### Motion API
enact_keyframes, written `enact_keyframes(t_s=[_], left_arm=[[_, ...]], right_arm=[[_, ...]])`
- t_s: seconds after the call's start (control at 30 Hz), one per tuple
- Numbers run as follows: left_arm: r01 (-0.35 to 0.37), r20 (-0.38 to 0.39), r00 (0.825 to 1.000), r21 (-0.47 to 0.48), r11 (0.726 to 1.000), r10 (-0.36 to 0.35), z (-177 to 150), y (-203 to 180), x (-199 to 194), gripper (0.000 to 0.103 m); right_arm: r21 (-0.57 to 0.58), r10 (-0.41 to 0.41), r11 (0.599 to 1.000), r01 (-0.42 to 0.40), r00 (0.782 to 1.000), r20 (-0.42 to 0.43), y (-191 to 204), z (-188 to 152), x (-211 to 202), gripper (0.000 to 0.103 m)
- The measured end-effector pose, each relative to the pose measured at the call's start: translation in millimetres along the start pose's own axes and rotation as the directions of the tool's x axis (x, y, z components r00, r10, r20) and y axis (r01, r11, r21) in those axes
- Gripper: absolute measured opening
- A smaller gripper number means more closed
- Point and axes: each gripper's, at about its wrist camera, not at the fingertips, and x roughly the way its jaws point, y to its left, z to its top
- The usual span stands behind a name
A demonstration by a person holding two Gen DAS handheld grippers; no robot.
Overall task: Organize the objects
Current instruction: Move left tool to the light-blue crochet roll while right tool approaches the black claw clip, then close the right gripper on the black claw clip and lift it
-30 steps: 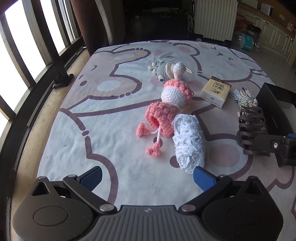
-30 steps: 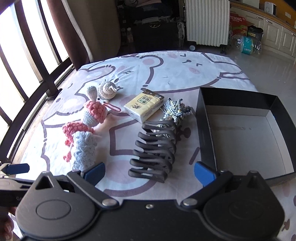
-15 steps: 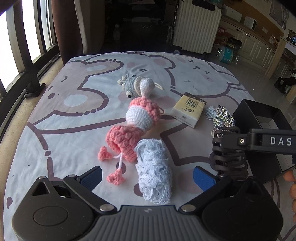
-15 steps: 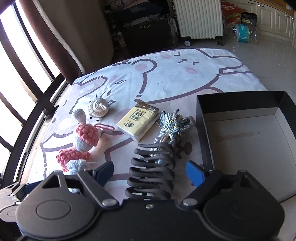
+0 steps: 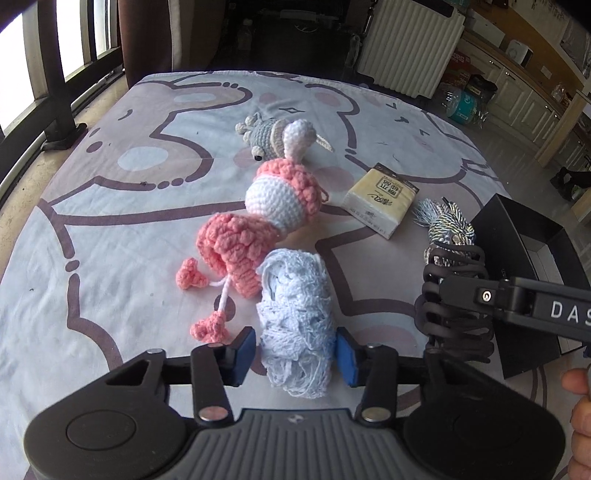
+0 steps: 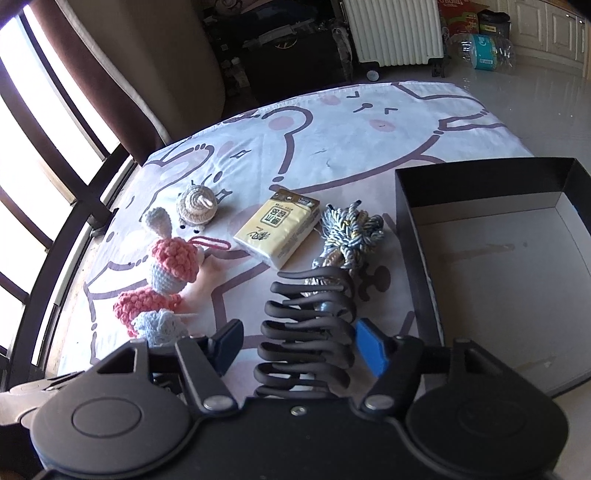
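Cartoon-print sheet (image 5: 110, 206). My left gripper (image 5: 295, 349) brackets the blue yarn bundle (image 5: 295, 310), right gripper (image 6: 297, 341) brackets the black claw clip (image 6: 308, 325); fingers apart. Next: squeeze, carry to box (image 6: 417, 236).

I see a cartoon-bear printed sheet (image 5: 110, 229) over the surface, a white ribbed radiator (image 6: 393, 31) at the far wall, a brown curtain (image 6: 122, 74) by barred windows (image 6: 44, 155), and plastic-wrapped water bottles (image 6: 484, 55) on the glossy floor.

Fuzzy crocheted yarn doll (image 5: 258, 225) — matt black cardboard box (image 6: 491, 184).
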Motion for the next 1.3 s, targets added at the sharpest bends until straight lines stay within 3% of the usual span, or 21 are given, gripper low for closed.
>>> enact_keyframes(t_s=[0.3, 0.4, 0.57, 0.77, 0.97, 1.3], left_arm=[[0.039, -0.035, 0.998, -0.074, 0.996, -0.042, -5, 20, -10, 0.039], [0.008, -0.05, 0.999, -0.088, 0.996, -0.012, -9, 34, -17, 0.039], [-0.056, -0.061, 0.997, -0.105, 0.993, 0.05, -14, 63, -30, 0.04], [-0.058, -0.078, 0.996, -0.153, 0.986, 0.046, -27, 83, -25, 0.042], [-0.037, -0.053, 0.998, -0.119, 0.992, 0.031, -32, 83, -25, 0.048], [-0.015, -0.054, 0.999, -0.154, 0.988, 0.007, -33, 89, -24, 0.054]], right_arm=[[-0.042, 0.135, 0.99, -0.133, 0.99, 0.035, 14, 2, -12, 0.067], [-0.006, 0.227, 0.974, -0.227, 0.974, -0.012, 20, 2, -5, 0.058], [-0.058, 0.268, 0.961, -0.27, 0.963, -0.028, 48, -9, 1, 0.058], [-0.07, 0.349, 0.932, -0.356, 0.932, -0.097, 72, -13, 7, 0.057], [-0.089, 0.359, 0.923, -0.373, 0.922, -0.141, 79, -26, 5, 0.057], [0.025, 0.319, 0.948, -0.319, 0.948, -0.014, 46, -16, -18, 0.058]])
